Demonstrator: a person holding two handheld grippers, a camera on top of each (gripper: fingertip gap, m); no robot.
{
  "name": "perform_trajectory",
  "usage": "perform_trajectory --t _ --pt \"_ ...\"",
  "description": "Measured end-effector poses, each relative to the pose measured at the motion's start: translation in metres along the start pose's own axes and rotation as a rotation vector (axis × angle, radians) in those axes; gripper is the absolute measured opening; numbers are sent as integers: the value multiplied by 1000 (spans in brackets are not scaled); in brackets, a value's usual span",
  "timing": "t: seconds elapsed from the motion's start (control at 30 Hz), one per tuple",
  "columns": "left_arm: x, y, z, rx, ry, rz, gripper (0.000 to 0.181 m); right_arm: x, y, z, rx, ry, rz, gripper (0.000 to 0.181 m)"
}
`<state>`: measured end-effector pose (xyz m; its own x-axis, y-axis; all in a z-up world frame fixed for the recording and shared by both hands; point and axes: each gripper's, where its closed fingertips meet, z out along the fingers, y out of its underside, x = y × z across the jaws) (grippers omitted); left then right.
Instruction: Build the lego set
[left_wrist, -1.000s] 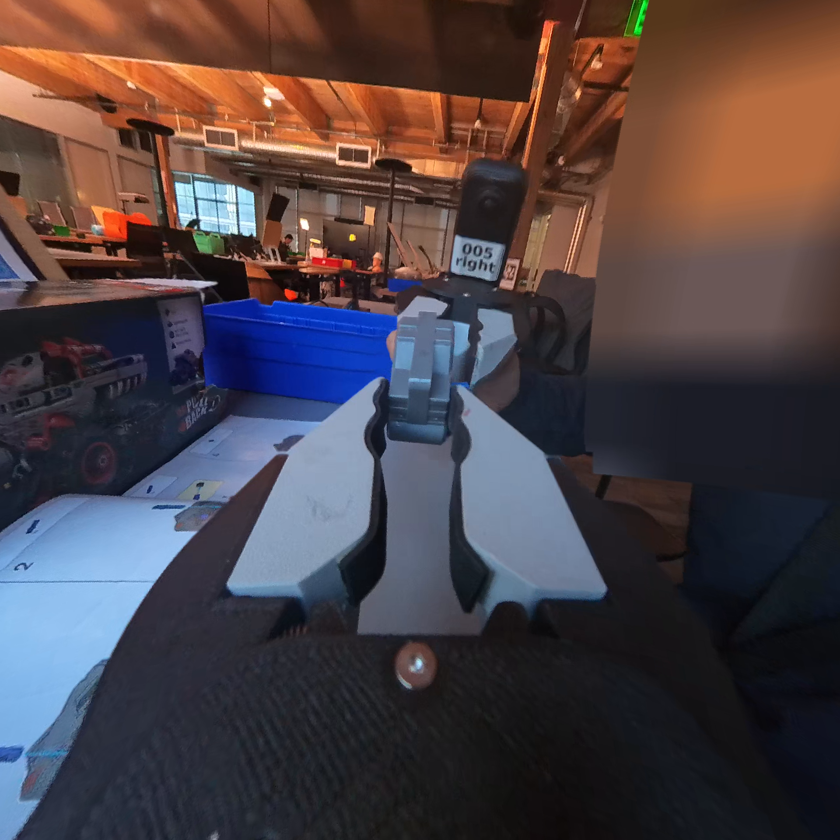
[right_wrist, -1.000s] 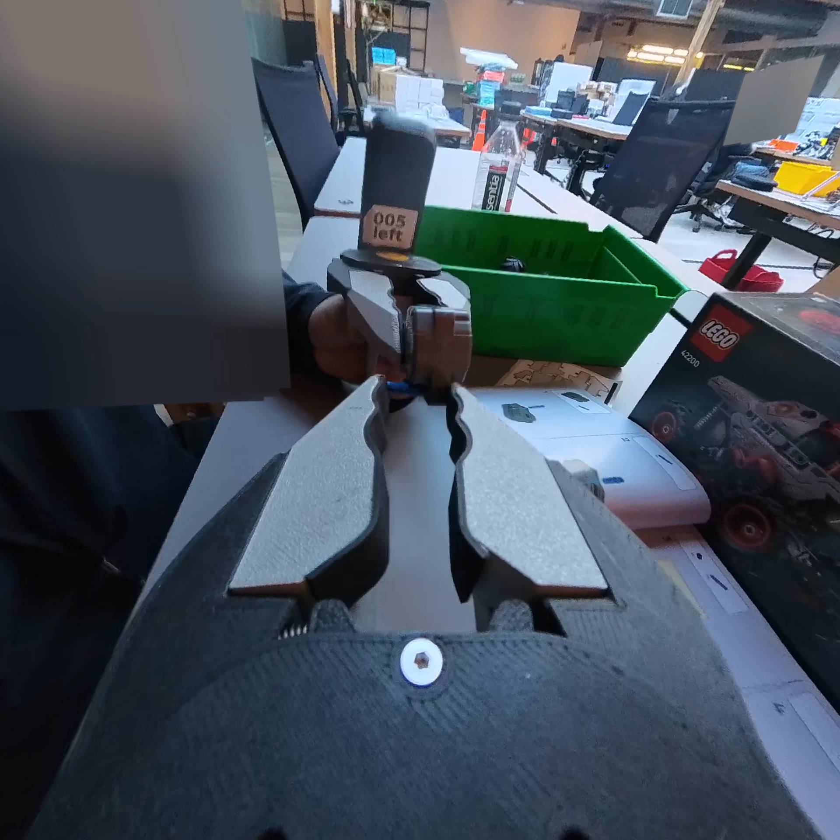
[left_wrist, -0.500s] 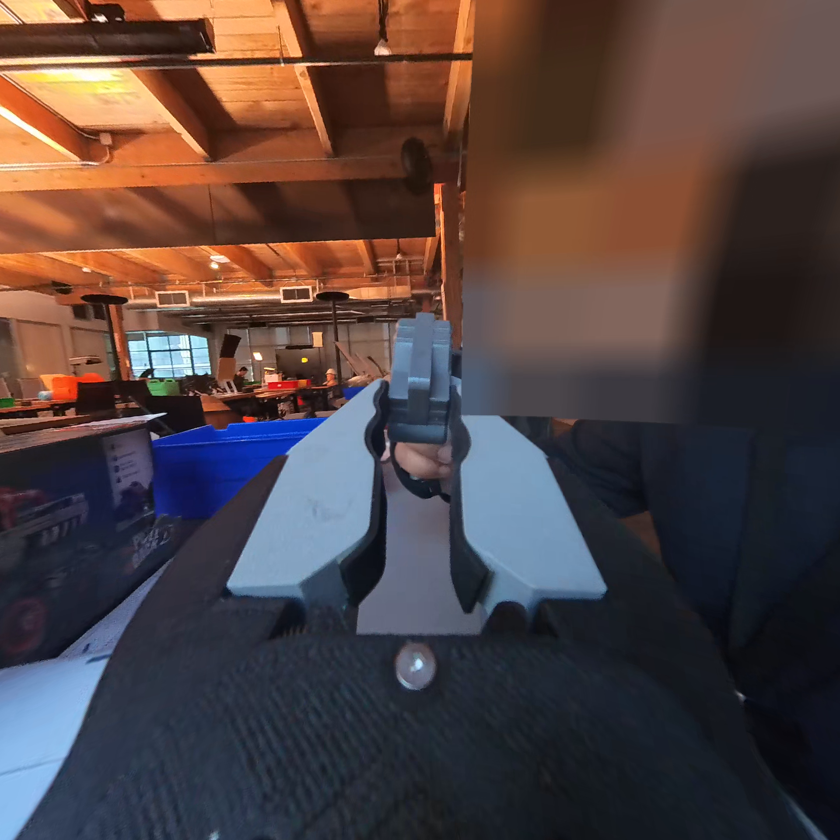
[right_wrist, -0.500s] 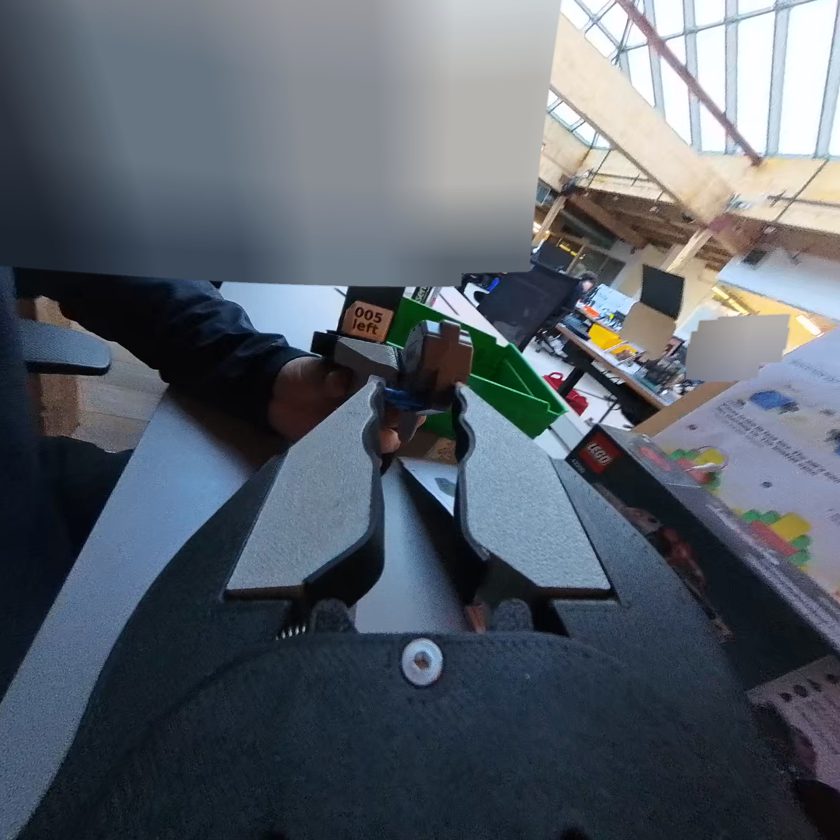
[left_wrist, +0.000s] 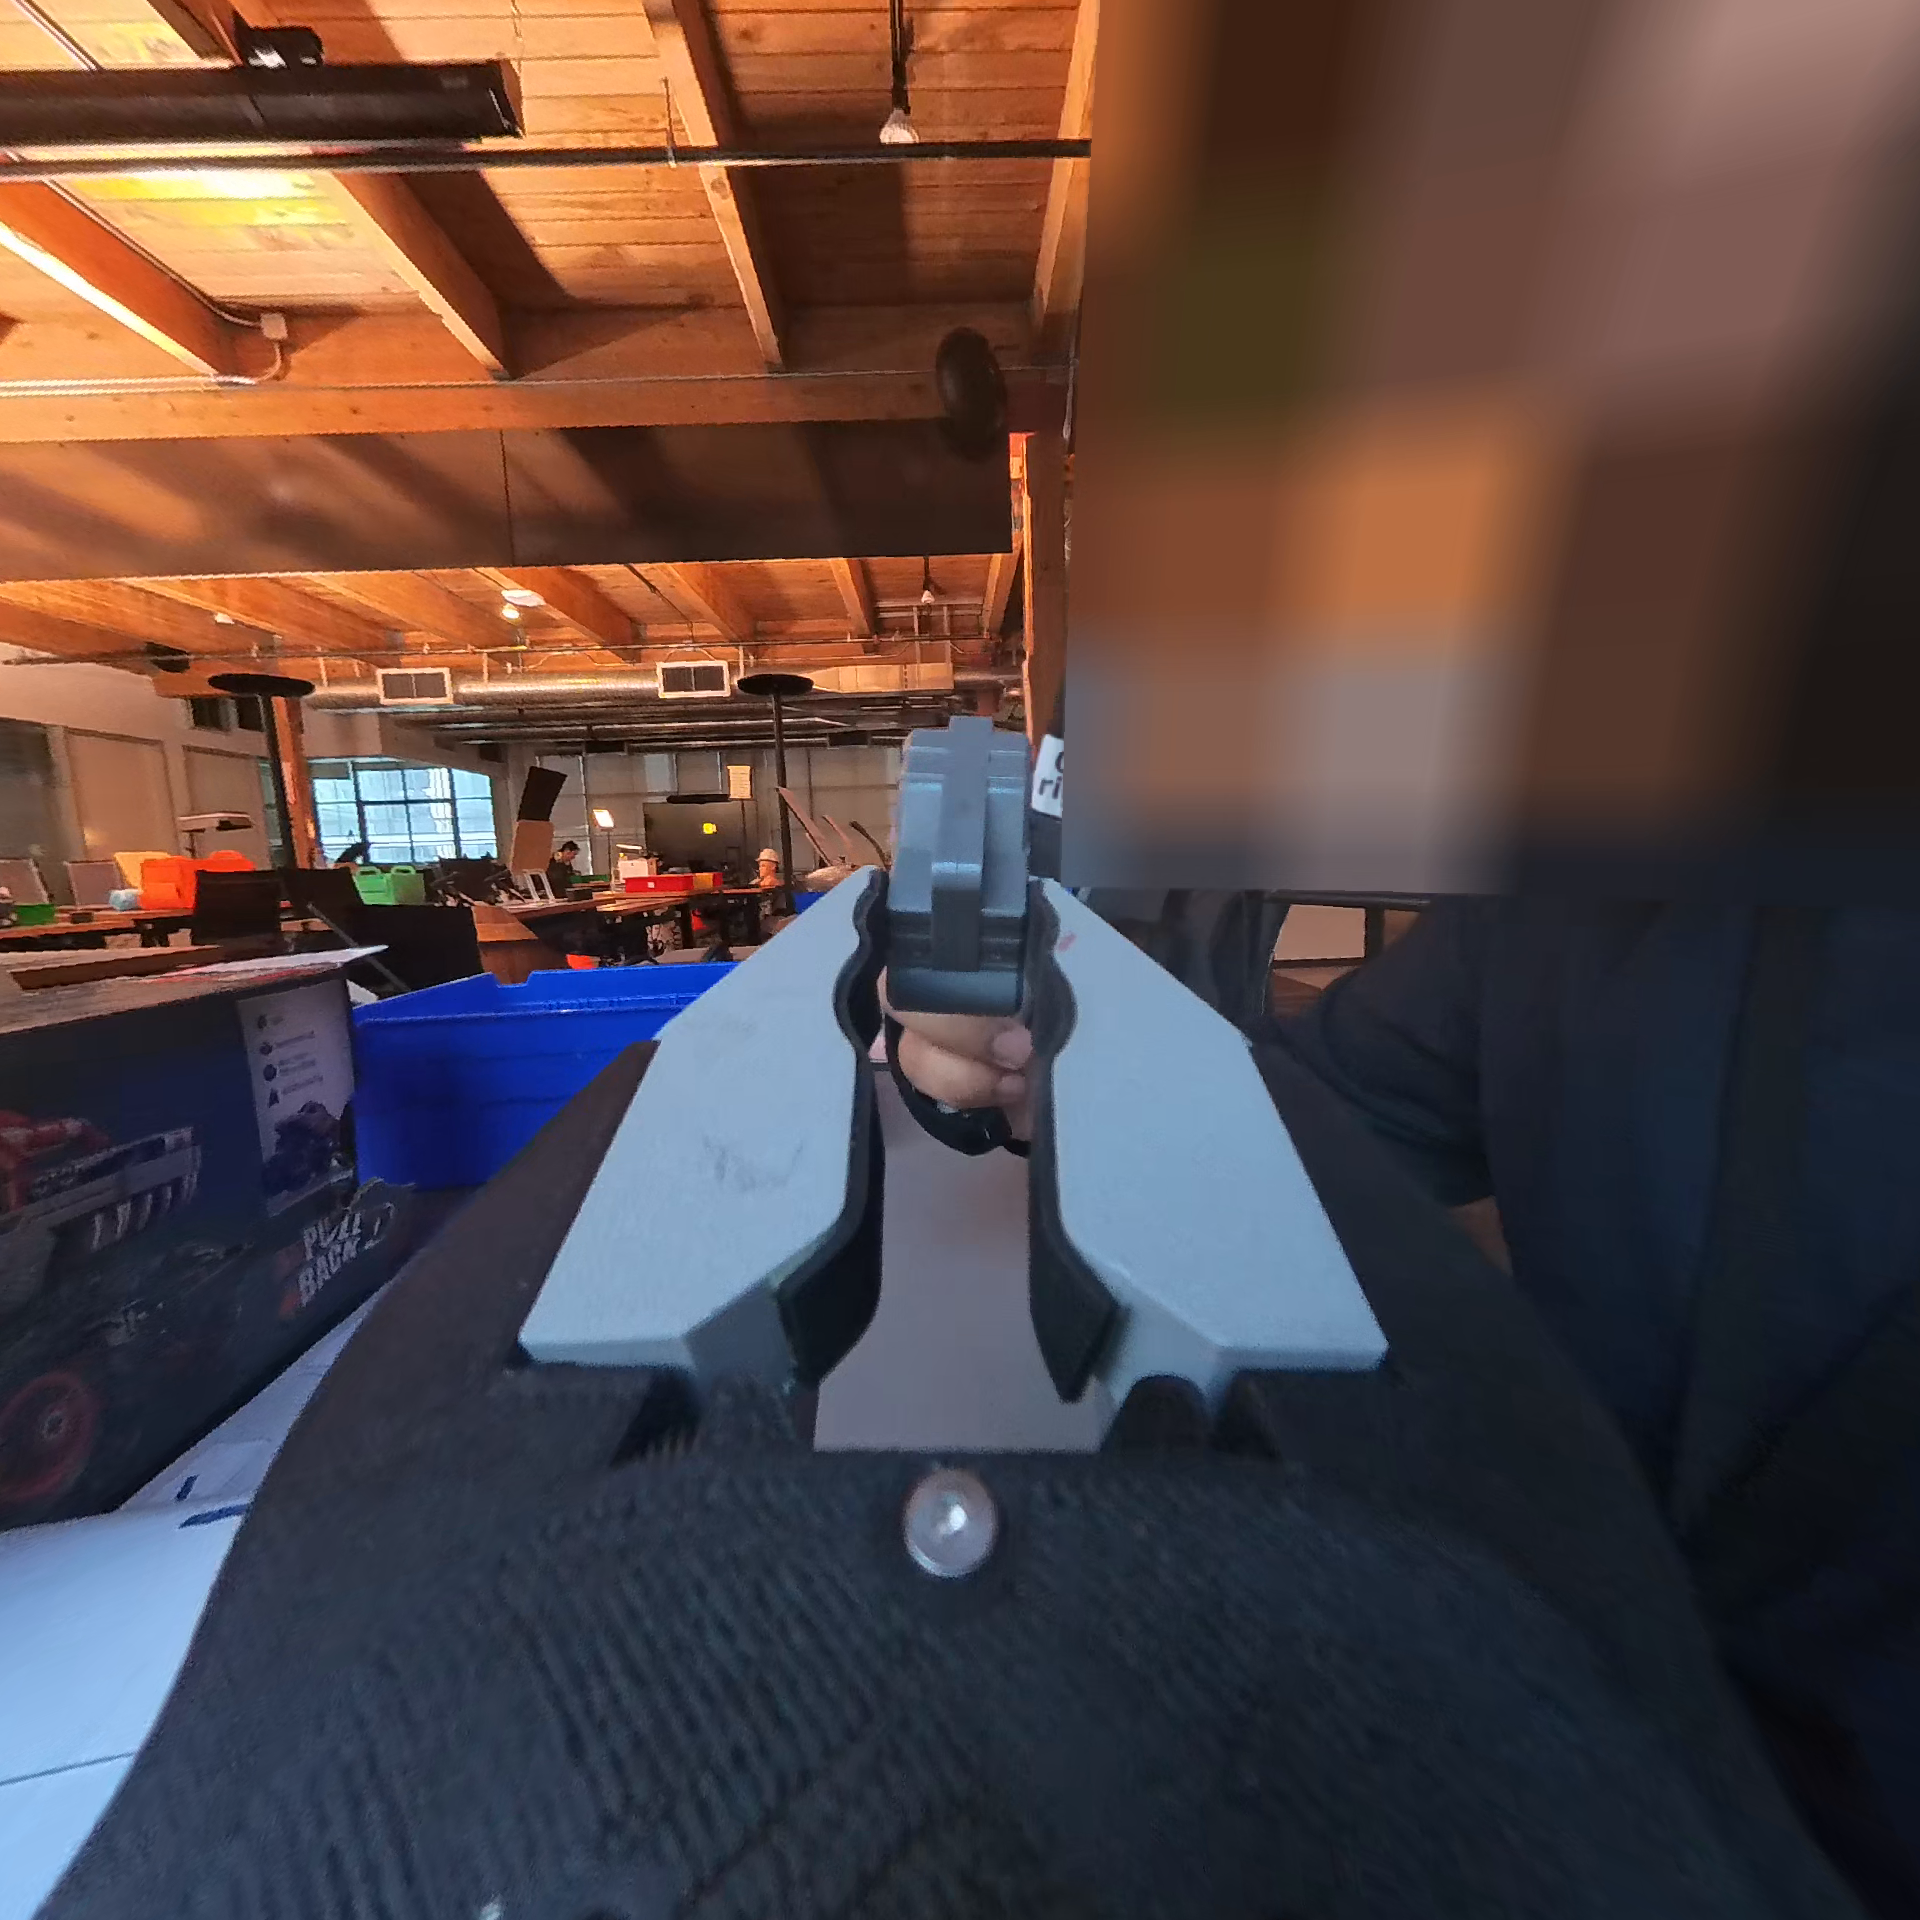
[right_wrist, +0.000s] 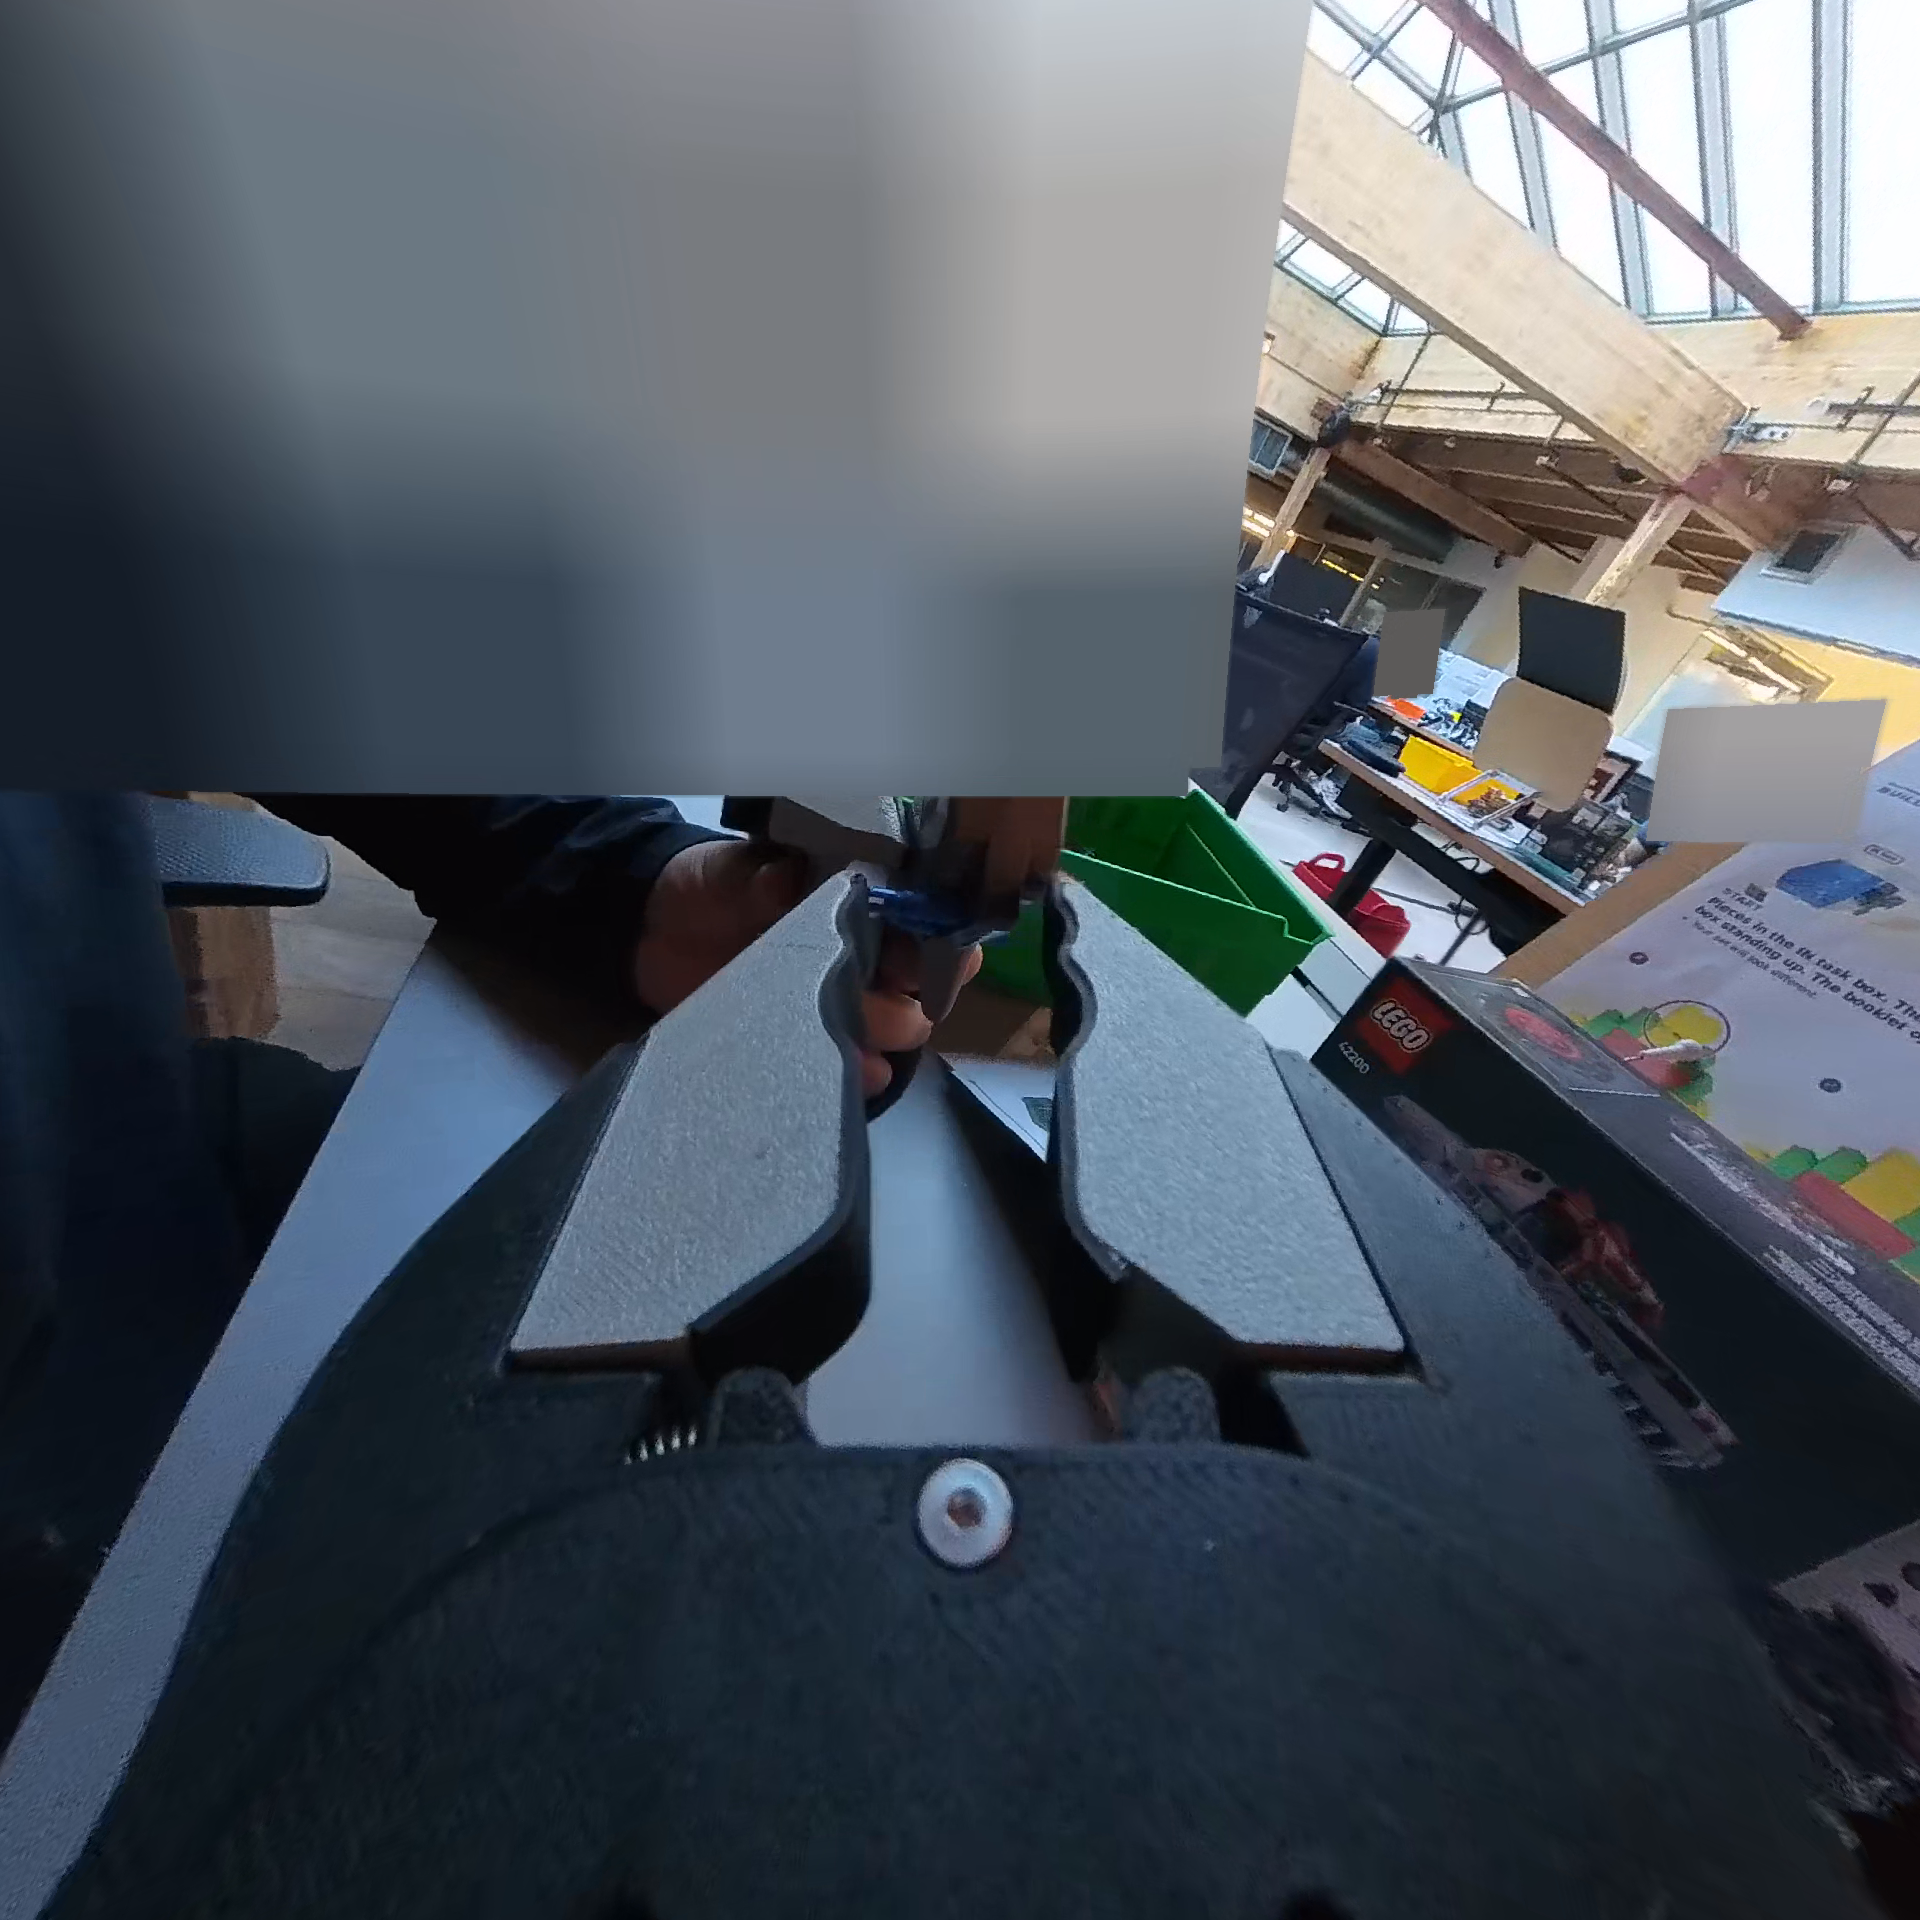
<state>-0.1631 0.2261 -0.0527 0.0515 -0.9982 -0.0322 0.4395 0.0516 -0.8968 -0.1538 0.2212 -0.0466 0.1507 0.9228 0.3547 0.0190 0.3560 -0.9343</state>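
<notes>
My left gripper (left_wrist: 951, 935) is shut on a grey lego block (left_wrist: 961, 862) and holds it upright in the air, well above the table. In the right wrist view the same block (right_wrist: 997, 852) sits between my right gripper's fingertips, with a small blue lego piece (right_wrist: 920, 914) against its side. My right gripper (right_wrist: 951, 904) is closed around the blue piece and the block. The two grippers face each other tip to tip. A hand (left_wrist: 956, 1070) shows behind the block, and a blurred patch hides most of the other gripper in each view.
The dark lego box (left_wrist: 156, 1195) stands at the left, also in the right wrist view (right_wrist: 1558, 1143). A blue bin (left_wrist: 499, 1060) is behind it. A green bin (right_wrist: 1174, 914) stands on the grey table (right_wrist: 416, 1143). A white instruction booklet (left_wrist: 83, 1662) lies below.
Both grippers have risen and tilted up together, so the ceiling now fills more of each view. The grey block has stayed in my left gripper, with the right gripper still at it.
</notes>
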Motion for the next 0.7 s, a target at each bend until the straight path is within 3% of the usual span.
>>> perform_trajectory --t 0.7 --pt "5 -3 2 -22 -7 70 24 -1 -5 -1 -4 -69 113 21"
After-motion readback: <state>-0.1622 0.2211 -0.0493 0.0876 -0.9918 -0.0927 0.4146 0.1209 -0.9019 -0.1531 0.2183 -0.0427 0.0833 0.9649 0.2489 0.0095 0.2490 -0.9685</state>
